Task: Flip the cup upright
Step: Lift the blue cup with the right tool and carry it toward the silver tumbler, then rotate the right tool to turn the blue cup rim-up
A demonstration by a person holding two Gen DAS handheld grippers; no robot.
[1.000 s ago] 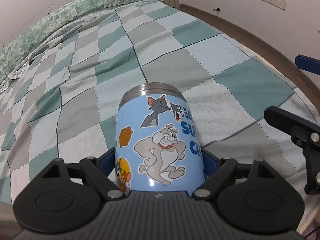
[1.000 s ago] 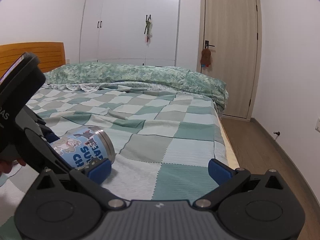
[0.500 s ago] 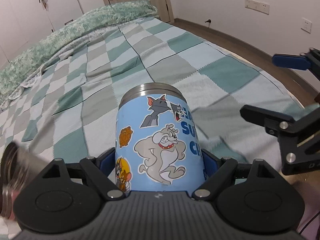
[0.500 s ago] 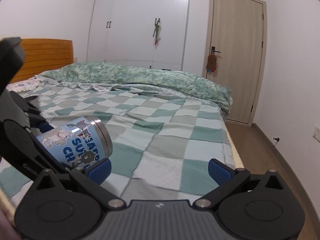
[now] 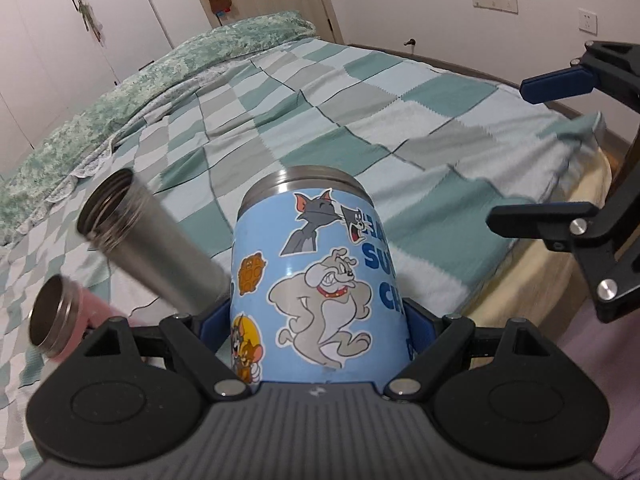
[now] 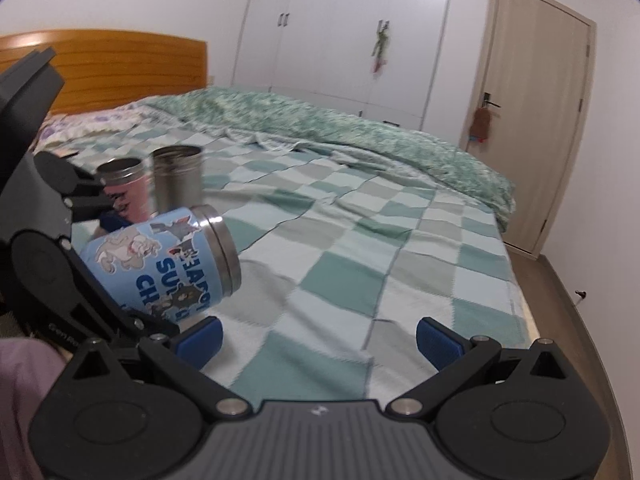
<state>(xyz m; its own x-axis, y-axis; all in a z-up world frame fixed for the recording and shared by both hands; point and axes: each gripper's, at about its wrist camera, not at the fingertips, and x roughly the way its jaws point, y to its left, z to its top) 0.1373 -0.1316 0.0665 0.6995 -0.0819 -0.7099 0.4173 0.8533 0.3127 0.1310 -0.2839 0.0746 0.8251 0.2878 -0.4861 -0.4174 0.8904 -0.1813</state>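
My left gripper [image 5: 316,320] is shut on a blue cartoon-sticker cup [image 5: 316,280] with a steel rim. The cup is held in the air above the bed, tilted, its rim pointing away from me. In the right wrist view the same cup [image 6: 160,260] hangs at the left, leaning with its rim toward the right and slightly up. My right gripper [image 6: 318,334] is open and empty, above the checked blanket near the bed's foot; it shows at the right edge of the left wrist view [image 5: 568,152].
A plain steel cup [image 6: 177,178] and a pink cup [image 6: 126,188] stand upright on the checked green blanket [image 6: 360,248] behind the held cup. A green duvet [image 6: 320,124] lies across the bed. The bed's edge and wooden floor [image 6: 576,312] are at the right.
The left gripper has lifted and turned the blue cup, so the steel and pink cups have come into view. The right gripper has shifted, still open.
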